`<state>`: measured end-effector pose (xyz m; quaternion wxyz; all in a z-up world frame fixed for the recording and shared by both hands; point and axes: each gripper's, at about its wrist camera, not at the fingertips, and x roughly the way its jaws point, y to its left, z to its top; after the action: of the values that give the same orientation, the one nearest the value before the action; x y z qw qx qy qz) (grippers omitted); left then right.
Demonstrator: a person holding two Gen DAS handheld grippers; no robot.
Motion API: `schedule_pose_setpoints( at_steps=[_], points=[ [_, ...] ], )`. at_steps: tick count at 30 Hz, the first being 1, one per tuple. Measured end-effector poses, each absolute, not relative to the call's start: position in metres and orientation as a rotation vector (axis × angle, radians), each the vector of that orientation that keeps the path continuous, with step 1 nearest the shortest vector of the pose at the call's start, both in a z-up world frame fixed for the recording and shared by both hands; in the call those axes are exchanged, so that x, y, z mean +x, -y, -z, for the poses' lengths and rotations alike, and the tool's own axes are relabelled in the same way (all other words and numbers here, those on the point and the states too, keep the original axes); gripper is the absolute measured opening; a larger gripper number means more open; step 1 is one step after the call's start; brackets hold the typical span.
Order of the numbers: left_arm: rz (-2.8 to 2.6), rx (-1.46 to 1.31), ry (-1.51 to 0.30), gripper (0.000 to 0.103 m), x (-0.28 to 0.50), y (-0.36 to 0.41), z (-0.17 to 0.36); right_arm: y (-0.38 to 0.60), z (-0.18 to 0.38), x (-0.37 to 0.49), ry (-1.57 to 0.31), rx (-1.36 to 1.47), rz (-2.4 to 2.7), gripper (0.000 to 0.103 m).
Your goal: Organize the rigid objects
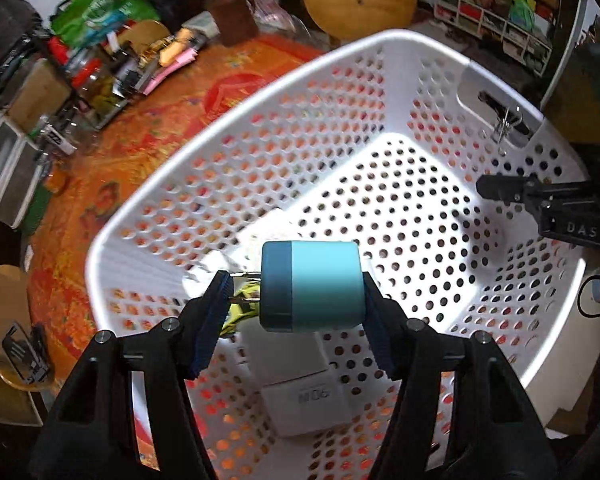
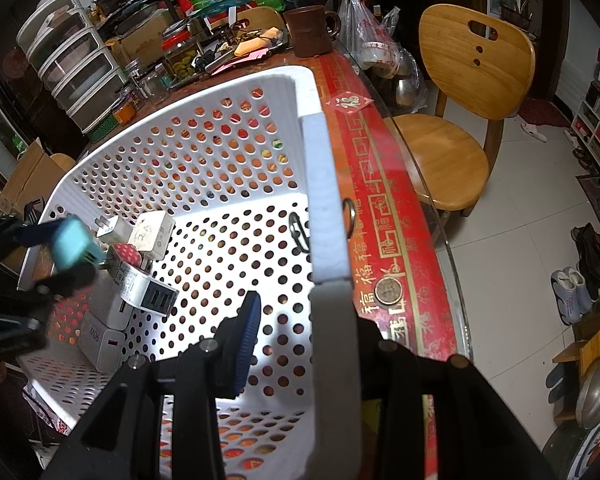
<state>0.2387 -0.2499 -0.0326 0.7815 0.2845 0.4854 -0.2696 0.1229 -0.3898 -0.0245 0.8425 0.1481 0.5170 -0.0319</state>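
the left tool (image 1: 296,292) grips a teal charger (image 1: 310,286) above the white basket (image 1: 228,128), chargers (image 1: 300,396) beneath it. the right tool (image 2: 300,328) clamps the basket's wall. next, probably lower and release.

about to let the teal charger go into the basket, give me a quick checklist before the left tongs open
1. Left tongs grip the teal charger: ok.
2. Charger is above the white basket interior: ok.
3. Landing spot free: not ok, white chargers lie directly beneath.
4. Right tongs straddle the basket wall, steadying it: ok.
5. Right tongs firmly closed on the wall: cannot tell.
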Motion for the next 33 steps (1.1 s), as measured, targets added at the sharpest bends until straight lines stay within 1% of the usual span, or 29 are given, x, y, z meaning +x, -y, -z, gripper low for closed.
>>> schedule_pose_setpoints(
  at_steps=[5,6,7,9,15,20,21,22,23,25,26,27,28,31,33],
  points=[
    [0.560,0.621,-1.024,0.062,0.239,0.254,0.034,0.389,0.025,0.123,-1.092,0.312,0.067,0.037],
    [0.558,0.616,-1.011,0.071,0.239,0.252,0.031,0.389,0.025,0.123,-1.091,0.312,0.067,0.037],
    [0.553,0.612,-0.992,0.086,0.238,0.250,0.028,0.389,0.025,0.123,-1.091,0.312,0.067,0.037],
    [0.533,0.614,-0.936,0.096,0.234,0.244,0.020,0.389,0.025,0.123,-1.092,0.312,0.067,0.037],
    [0.517,0.604,-0.859,0.100,0.220,0.225,0.002,0.388,0.025,0.124,-1.092,0.313,0.068,0.037],
    [0.517,0.564,-0.835,0.102,0.207,0.204,-0.003,0.387,0.025,0.124,-1.094,0.311,0.067,0.038],
    [0.514,0.558,-0.832,0.102,0.204,0.199,-0.003,0.387,0.025,0.125,-1.096,0.312,0.068,0.040],
    [0.517,0.547,-0.825,0.102,0.201,0.194,-0.004,0.387,0.025,0.125,-1.095,0.314,0.069,0.047],
    [0.515,0.538,-0.819,0.102,0.199,0.192,-0.004,0.386,0.025,0.124,-1.095,0.312,0.070,0.051],
    [0.504,0.512,-0.804,0.102,0.194,0.185,-0.007,0.382,0.023,0.123,-1.084,0.280,0.076,0.069],
    [0.507,0.483,-0.798,0.102,0.191,0.178,-0.008,0.380,0.021,0.121,-1.076,0.269,0.076,0.073],
    [0.509,0.463,-0.793,0.102,0.189,0.174,-0.010,0.378,0.017,0.117,-1.056,0.260,0.078,0.080],
    [0.508,0.434,-0.782,0.102,0.185,0.168,-0.012,0.376,0.012,0.114,-1.035,0.255,0.079,0.083],
    [0.509,0.382,-0.744,0.102,0.166,0.157,-0.017,0.368,-0.009,0.095,-0.943,0.244,0.078,0.103],
    [0.506,0.351,-0.709,0.102,0.150,0.147,-0.021,0.357,-0.028,0.076,-0.869,0.224,0.078,0.103]
  ],
)
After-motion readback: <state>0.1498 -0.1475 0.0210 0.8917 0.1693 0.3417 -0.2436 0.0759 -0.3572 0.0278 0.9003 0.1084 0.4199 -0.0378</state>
